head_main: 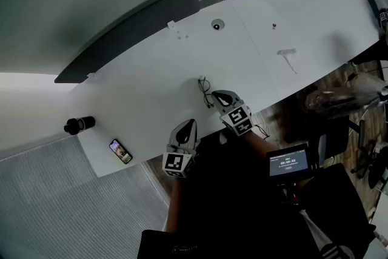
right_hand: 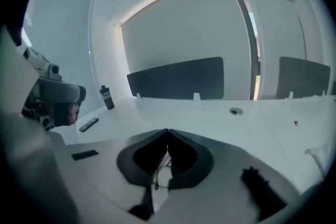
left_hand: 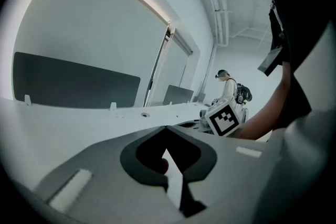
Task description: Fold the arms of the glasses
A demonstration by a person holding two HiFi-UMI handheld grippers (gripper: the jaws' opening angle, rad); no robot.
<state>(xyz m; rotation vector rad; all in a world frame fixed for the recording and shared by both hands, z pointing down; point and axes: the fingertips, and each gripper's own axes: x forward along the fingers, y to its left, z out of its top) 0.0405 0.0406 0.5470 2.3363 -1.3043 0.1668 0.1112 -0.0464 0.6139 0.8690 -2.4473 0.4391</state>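
Glasses [head_main: 204, 91]: on the white worktop [head_main: 151, 82] near the person's edge, just beside the right tool [head_main: 214, 94]. Right tool and left tool [head_main: 191, 123]: jaws together, apparently gripping nothing. Recommended: left tool steadies the frame while right tool gently nudges each arm inward.

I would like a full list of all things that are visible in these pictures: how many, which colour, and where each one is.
table: one, white, long, across the head view.
divider panels: two, dark grey, along the table's far edge.
glasses: one pair, thin dark frame, on the table near its front edge.
bottle: one, black, at the table's left end.
phone: one, dark, screen lit, at the left front corner.
grommet: one, grey, round, in the table's far side.
timer screen: one, black, off the table.
left gripper: grey-black, jaws together, empty.
right gripper: grey-black, jaws together, tips at the glasses.
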